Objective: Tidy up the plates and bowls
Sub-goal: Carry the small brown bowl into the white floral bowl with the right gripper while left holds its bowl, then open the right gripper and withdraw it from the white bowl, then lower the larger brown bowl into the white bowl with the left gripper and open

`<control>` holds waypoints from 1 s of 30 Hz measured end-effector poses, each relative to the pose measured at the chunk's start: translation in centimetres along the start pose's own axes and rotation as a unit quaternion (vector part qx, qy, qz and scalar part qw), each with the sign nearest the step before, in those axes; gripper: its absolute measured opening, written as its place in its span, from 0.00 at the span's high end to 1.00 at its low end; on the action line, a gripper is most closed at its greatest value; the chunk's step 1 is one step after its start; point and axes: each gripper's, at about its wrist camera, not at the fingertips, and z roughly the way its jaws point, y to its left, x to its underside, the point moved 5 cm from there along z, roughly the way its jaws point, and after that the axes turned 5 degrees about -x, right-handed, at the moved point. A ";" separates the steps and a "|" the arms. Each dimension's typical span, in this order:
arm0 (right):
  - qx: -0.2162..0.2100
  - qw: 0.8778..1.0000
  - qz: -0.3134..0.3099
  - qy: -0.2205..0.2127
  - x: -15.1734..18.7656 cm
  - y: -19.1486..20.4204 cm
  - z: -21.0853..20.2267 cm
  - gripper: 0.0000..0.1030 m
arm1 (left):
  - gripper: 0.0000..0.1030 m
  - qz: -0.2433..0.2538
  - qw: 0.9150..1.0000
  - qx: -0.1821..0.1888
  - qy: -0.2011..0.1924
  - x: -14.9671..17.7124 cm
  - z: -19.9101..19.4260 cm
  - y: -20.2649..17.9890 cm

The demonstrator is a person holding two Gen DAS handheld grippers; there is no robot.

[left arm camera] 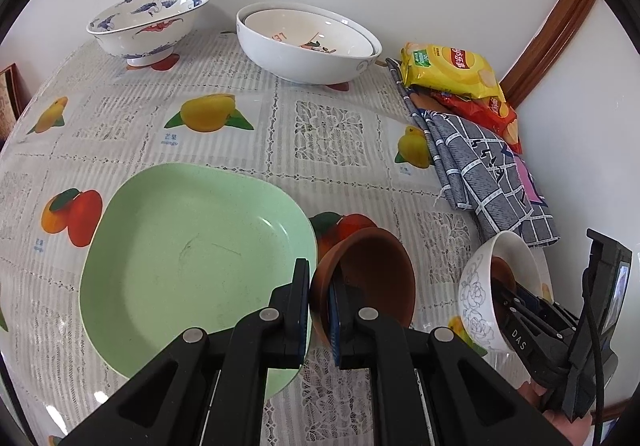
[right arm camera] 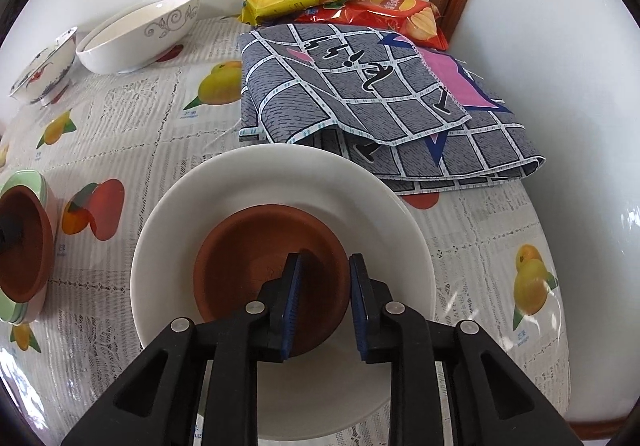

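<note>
White walls meet behind the table (left arm camera: 328,133). Left gripper (left arm camera: 320,310) clamps a brown bowl's (left arm camera: 372,274) rim beside the green plate (left arm camera: 180,266); right gripper (right arm camera: 324,298) pinches the rims of a white bowl (right arm camera: 224,205) and the brown bowl nested inside (right arm camera: 248,246), near the right edge.

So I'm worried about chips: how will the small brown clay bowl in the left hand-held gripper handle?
The small brown clay bowl looks stiff, matte, unlikely slippery. The left hand-held gripper pinches only its rim, so it may swing. Probably brittle.
</note>
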 end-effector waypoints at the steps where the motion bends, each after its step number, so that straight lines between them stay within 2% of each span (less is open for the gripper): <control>1: 0.000 1.000 0.001 0.001 0.0 0.0 0.0 0.77 | 0.91 0.000 1.000 0.000 -0.001 0.0 -0.1 0.0; 6: -0.029 0.999 0.019 -0.004 0.0 -0.4 -1.3 0.77 | 0.91 0.003 1.000 0.001 -0.006 0.1 -0.8 -0.6; 10: -0.043 0.998 0.028 -0.027 0.3 -1.2 -3.7 0.75 | 0.91 0.012 1.000 0.009 -0.015 0.4 -1.9 -2.0; 12: -0.047 0.998 0.033 -0.040 0.6 -1.9 -4.9 0.69 | 0.91 0.018 1.000 0.013 -0.020 0.5 -2.4 -2.8; 18: -0.050 0.995 0.048 -0.065 1.7 -4.5 -7.7 0.68 | 0.91 0.042 0.998 0.024 -0.027 1.2 -3.6 -6.0; 30: -0.039 0.993 0.094 -0.067 5.3 -11.3 -9.9 0.67 | 0.91 0.091 0.995 0.037 -0.034 2.4 -4.0 -12.2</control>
